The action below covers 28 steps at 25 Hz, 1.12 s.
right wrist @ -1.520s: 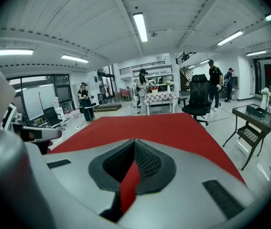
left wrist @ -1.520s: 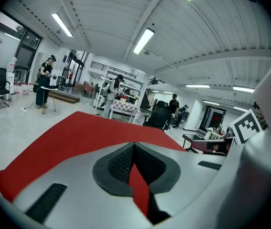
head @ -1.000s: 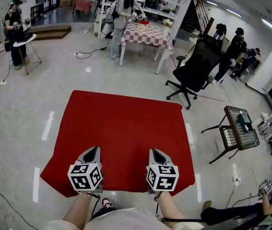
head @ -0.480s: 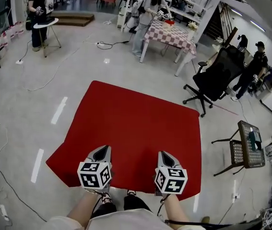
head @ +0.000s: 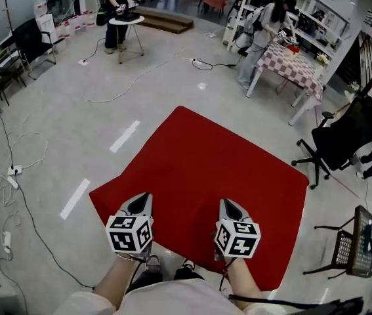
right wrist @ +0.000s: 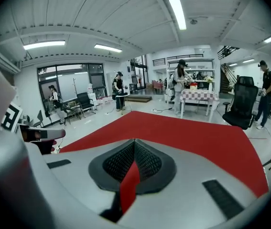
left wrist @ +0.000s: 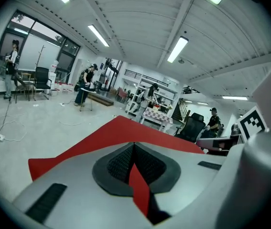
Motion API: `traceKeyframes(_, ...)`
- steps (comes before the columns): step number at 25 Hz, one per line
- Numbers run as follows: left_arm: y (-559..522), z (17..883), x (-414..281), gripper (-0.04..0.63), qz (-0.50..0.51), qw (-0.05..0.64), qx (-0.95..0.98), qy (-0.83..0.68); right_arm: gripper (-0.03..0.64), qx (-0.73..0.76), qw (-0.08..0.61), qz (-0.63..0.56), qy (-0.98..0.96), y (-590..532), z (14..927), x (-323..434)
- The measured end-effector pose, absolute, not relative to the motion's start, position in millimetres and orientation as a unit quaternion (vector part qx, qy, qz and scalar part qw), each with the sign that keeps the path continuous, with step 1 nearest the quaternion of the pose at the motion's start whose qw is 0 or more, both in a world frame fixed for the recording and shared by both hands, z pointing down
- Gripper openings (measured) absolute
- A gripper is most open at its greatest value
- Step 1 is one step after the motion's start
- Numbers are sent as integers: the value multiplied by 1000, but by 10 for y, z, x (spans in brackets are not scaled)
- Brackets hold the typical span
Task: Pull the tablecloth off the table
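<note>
A red tablecloth (head: 205, 176) is spread flat in front of me, seen from above in the head view. My left gripper (head: 141, 201) is shut on its near edge, left of centre. My right gripper (head: 229, 207) is shut on the same edge, further right. In the left gripper view a strip of the red tablecloth (left wrist: 137, 185) is pinched between the black pads (left wrist: 116, 163), and the cloth stretches away beyond. The right gripper view shows the red tablecloth (right wrist: 188, 132) pinched between its pads (right wrist: 149, 163) the same way. My forearms reach in from the bottom edge.
Grey floor surrounds the cloth, with white tape marks (head: 124, 136) and cables (head: 25, 176) at left. A black office chair (head: 343, 143) and a small side table (head: 361, 240) stand at right. A person stands by a checkered table (head: 297, 67) at the back; another by a small round table (head: 125, 21).
The view has swung: the cloth now lies turned diagonally, its far corner pointing up. Both grippers keep their hold on the near edge. The office chair and checkered table have shifted to the right.
</note>
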State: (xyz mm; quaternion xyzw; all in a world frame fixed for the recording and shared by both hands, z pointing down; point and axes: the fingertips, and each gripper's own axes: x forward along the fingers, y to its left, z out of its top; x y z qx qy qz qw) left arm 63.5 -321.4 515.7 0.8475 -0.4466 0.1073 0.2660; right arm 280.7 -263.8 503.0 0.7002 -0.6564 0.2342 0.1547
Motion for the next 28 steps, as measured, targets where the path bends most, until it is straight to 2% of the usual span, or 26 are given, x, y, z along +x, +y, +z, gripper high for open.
traceKeyframes(5, -3043, 5166, 370, 17, 112, 270, 818, -496, 25, 659, 158, 238, -696, -2768, 5057, 2600)
traceKeyframes(18, -2578, 5318, -925, 17, 102, 295, 717, -623, 25, 546, 191, 245, -778, -3011, 5298, 1464)
traceKeyframes(28, -2418, 5493, -1364, 17, 72, 319, 691, -644, 25, 494, 232, 235, -804, -3127, 5400, 926)
